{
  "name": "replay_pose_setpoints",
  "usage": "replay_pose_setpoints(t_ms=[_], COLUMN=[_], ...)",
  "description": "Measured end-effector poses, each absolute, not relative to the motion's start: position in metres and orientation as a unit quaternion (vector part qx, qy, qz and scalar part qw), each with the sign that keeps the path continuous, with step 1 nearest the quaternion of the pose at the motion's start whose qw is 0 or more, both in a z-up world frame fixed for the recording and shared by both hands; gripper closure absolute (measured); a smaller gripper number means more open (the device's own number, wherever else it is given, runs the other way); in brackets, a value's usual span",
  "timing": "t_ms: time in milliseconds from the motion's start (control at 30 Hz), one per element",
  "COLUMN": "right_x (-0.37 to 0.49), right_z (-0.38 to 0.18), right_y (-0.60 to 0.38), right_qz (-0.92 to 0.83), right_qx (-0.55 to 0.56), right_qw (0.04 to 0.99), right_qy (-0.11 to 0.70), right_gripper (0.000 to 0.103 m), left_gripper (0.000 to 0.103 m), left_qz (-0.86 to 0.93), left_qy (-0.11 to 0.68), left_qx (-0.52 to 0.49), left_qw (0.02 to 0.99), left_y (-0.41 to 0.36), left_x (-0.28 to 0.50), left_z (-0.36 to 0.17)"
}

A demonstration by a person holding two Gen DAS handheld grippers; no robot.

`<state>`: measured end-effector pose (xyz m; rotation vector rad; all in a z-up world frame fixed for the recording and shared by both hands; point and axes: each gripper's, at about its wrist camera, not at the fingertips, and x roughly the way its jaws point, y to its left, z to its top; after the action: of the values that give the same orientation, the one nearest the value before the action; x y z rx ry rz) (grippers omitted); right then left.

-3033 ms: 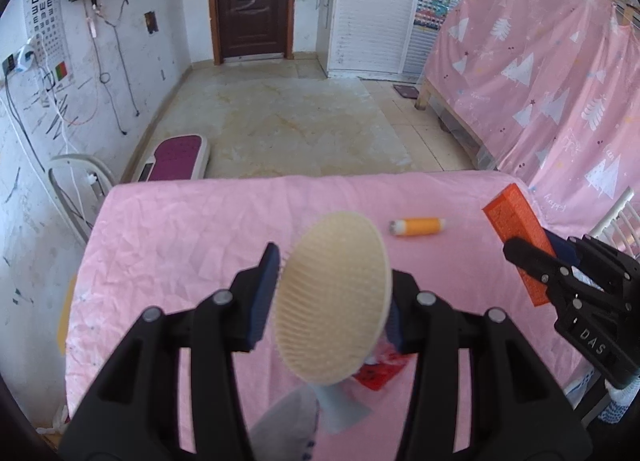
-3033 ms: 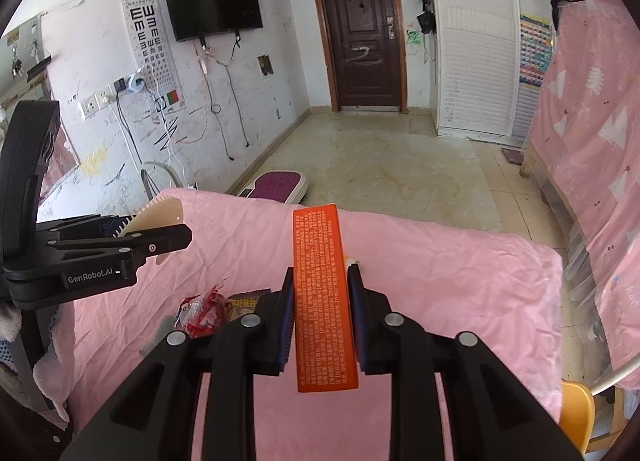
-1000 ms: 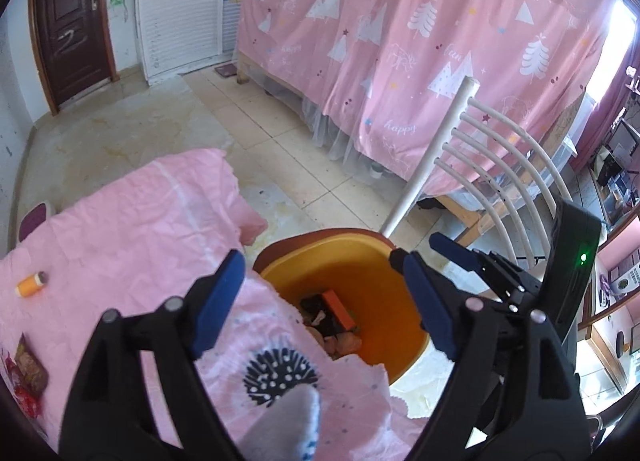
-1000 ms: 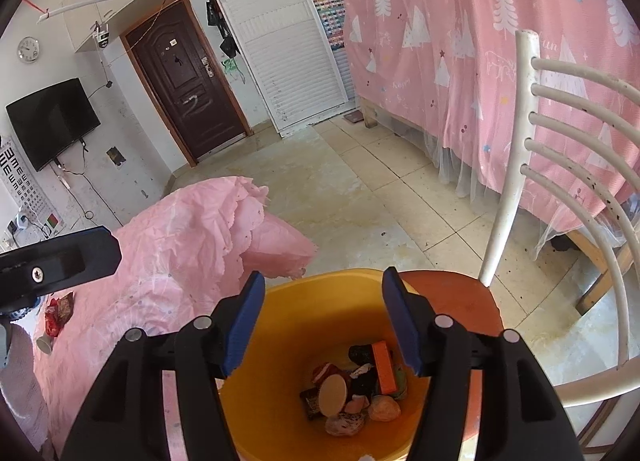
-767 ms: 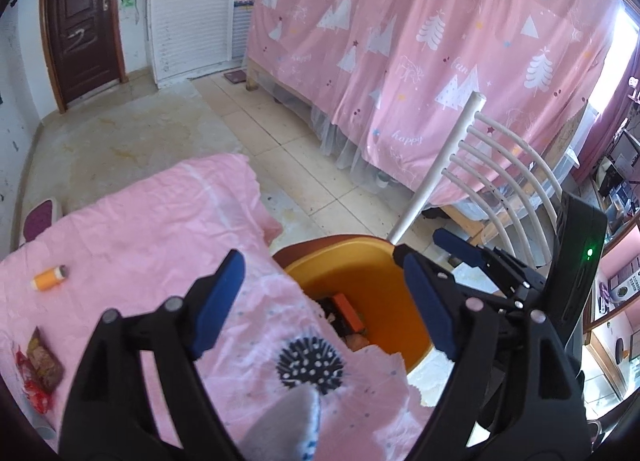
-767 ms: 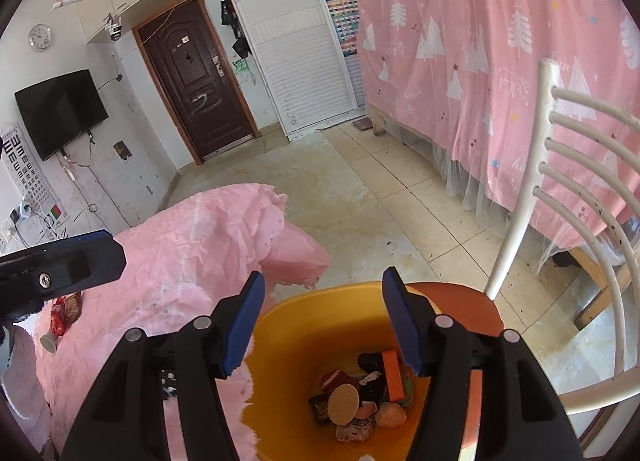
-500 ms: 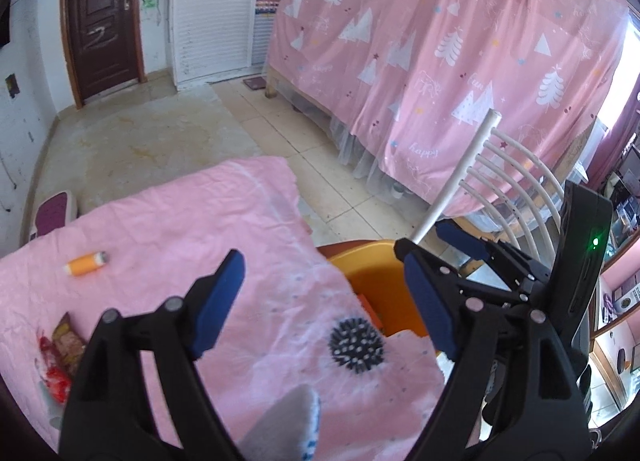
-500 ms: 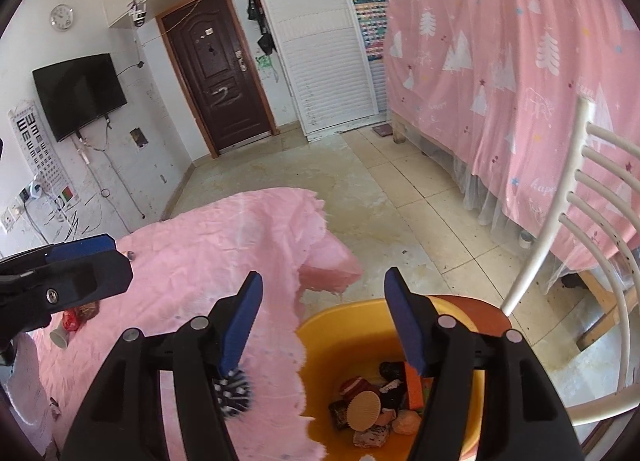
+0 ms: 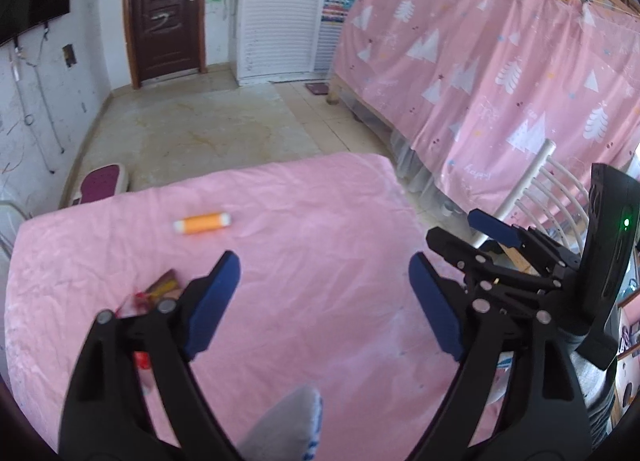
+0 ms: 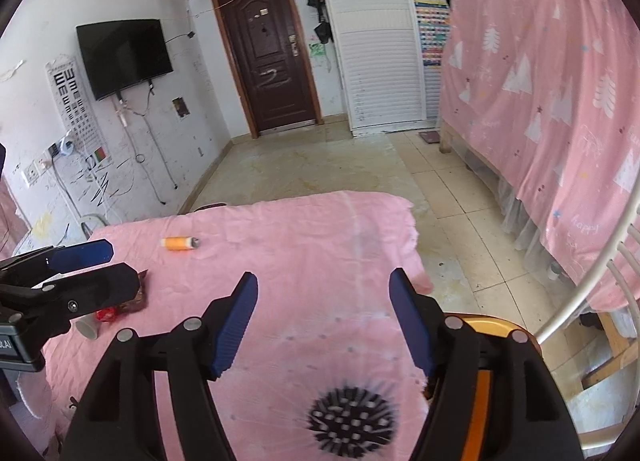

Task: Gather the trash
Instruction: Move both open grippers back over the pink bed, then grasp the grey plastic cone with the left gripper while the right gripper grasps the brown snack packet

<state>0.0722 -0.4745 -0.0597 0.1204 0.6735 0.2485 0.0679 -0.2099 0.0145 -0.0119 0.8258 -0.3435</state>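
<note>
1. Both tools are empty. The left gripper (image 9: 324, 301) has its jaws opening wide with only pink cloth showing between them; the right gripper (image 10: 322, 319) is also opening, with nothing between its pads.
2. What is left on the pink-covered table (image 10: 320, 245), as far as the pictures show: 1 orange tube (image 9: 203, 222) lying alone toward the far side, a cluster of red and brown wrappers (image 10: 122, 307) near the left edge, and a small white cup (image 10: 87, 328) lying just beside them.
3. The orange bin (image 10: 486, 327) stands off the table's near right corner, next to the white chair (image 10: 592, 293). Its inside is hidden behind the right gripper's finger, so how much is already collected cannot be told.
4. A black spiky print (image 10: 352, 421) sits on the cloth near the bin; it looks like a pattern, not trash.
5. My judgement: the job is partly done, with at least 3 pieces to fetch.
6. Room to move: the middle of the table is bare, so a reach to the tube is unobstructed. The wrappers lie close to the left edge, where a careless sweep could push them off. The cloth hangs over the edges, and the chair crowds the bin's right side.
</note>
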Motion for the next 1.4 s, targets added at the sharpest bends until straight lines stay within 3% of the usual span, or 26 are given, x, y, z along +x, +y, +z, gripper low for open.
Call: replay_pose_setpoints(t_ms=[433,667,900,1200,1400], right_x=[0.081,0.084,0.087,0.094,0.098], right_z=[-0.056,-0.051,-0.052,-0.062,-0.068], right_y=[-0.394,-0.368,-0.339,-0.312,-0.297], right_qz=[0.172,0.198,0.224,0.240,0.252], right_qx=[0.016,0.008,-0.006,-0.020,-0.034], right_qw=[0.925,0.920,0.912,0.902,0.895], right_qy=[0.337,0.337,0.342,0.357,0.367], right_gripper=[0.044,0.036,0.036,0.036,0.036], left_gripper=[0.016,0.016,0.017,0.030,0.053], left_qz=[-0.081,-0.038,-0.034,-0.034,-0.041], left_qy=[0.395,0.412,0.426,0.455,0.468], left_qx=[-0.017,-0.046,-0.061,-0.071,-0.069], left_qw=[0.915,0.909,0.902,0.887,0.880], left_y=[-0.138,-0.093,-0.073,-0.063,-0.062], left_x=[0.039,0.033,0.030,0.035,0.038], left_z=[0.006,-0.009,-0.022,-0.047,-0.057])
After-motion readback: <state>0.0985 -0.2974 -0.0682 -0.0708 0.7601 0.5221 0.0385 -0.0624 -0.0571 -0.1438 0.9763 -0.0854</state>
